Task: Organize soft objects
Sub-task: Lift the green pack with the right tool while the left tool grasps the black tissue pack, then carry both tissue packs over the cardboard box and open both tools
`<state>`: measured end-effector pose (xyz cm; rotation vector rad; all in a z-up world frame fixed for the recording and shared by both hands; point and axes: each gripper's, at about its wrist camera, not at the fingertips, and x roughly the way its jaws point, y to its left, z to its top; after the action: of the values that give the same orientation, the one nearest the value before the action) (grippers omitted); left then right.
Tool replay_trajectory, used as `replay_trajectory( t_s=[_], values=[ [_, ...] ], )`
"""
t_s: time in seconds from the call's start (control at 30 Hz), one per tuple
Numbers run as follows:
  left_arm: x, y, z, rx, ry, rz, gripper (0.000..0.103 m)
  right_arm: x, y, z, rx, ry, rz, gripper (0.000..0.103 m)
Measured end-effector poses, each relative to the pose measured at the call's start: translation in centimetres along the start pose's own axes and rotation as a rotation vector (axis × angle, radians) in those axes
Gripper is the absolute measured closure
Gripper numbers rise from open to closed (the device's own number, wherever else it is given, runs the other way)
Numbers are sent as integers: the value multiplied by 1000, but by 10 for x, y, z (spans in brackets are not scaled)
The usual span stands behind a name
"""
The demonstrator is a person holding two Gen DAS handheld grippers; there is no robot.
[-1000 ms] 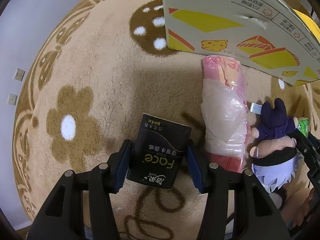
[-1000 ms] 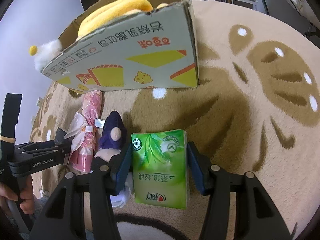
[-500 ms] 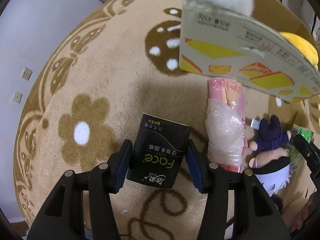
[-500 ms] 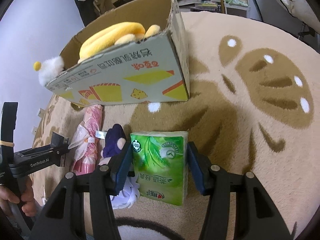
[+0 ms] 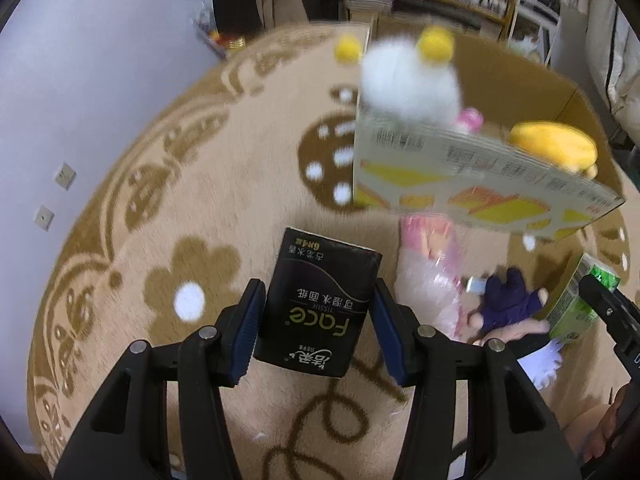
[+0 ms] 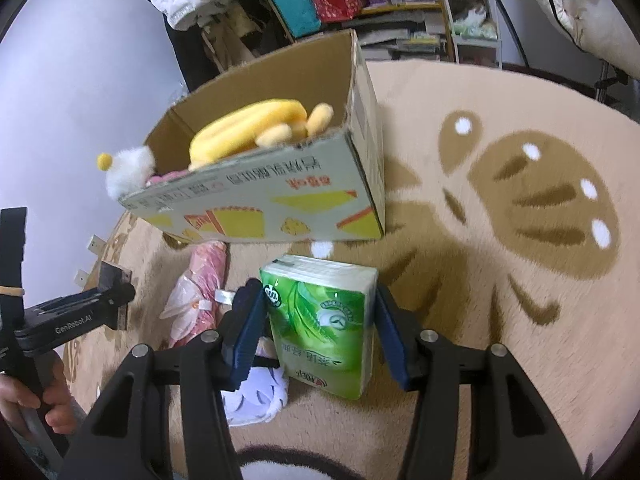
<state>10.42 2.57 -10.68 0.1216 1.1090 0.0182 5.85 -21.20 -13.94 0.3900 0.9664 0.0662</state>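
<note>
My left gripper [image 5: 318, 330] is shut on a black tissue pack [image 5: 320, 304], held above the rug. My right gripper [image 6: 318, 330] is shut on a green tissue pack [image 6: 324, 320], also seen at the right edge of the left wrist view as the green tissue pack [image 5: 576, 300]. Ahead stands an open cardboard box [image 6: 280, 196] holding a yellow plush [image 6: 248, 128] and a white fluffy toy [image 6: 128, 168]. On the rug between the grippers lie a pink wrapped bundle [image 5: 432, 276] and a purple-haired doll [image 5: 508, 300].
A beige rug with brown patterns [image 6: 540, 208] covers the floor. Shelves with clutter [image 6: 400, 8] stand behind the box, and a pale wall [image 5: 80, 80] is at the left. A hand [image 6: 24, 396] holds the left gripper's handle.
Both grippers have risen with their tissue packs and tilted up, so the box's open top and the shelves behind it have come into view.
</note>
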Motion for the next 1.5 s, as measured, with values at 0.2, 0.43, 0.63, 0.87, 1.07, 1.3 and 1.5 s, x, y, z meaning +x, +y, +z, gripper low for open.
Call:
replay_trajectory(
  t_s=[0.2, 0.43, 0.63, 0.87, 1.07, 1.3, 1.5],
  values=[
    [-22, 4, 8, -7, -83, -32, 52, -18, 9, 5, -40, -76, 18, 47],
    [-50, 14, 22, -33, -203, -36, 52, -43, 20, 15, -56, -163, 63, 47],
    [-72, 11, 46, -13, -299, -38, 52, -67, 25, 37, -41, -253, 99, 47],
    [-82, -6, 80, 34, -361, -48, 52, -72, 36, 69, -72, -300, 119, 47],
    [-77, -24, 109, 74, -367, -59, 52, -68, 52, 96, -117, -318, 125, 47],
    [-68, -44, 130, 78, -359, -102, 51, -49, 60, 119, -134, -307, 117, 46],
    [-55, -60, 137, 108, -329, -129, 51, -28, 53, 125, -109, -265, 105, 45]
  ],
)
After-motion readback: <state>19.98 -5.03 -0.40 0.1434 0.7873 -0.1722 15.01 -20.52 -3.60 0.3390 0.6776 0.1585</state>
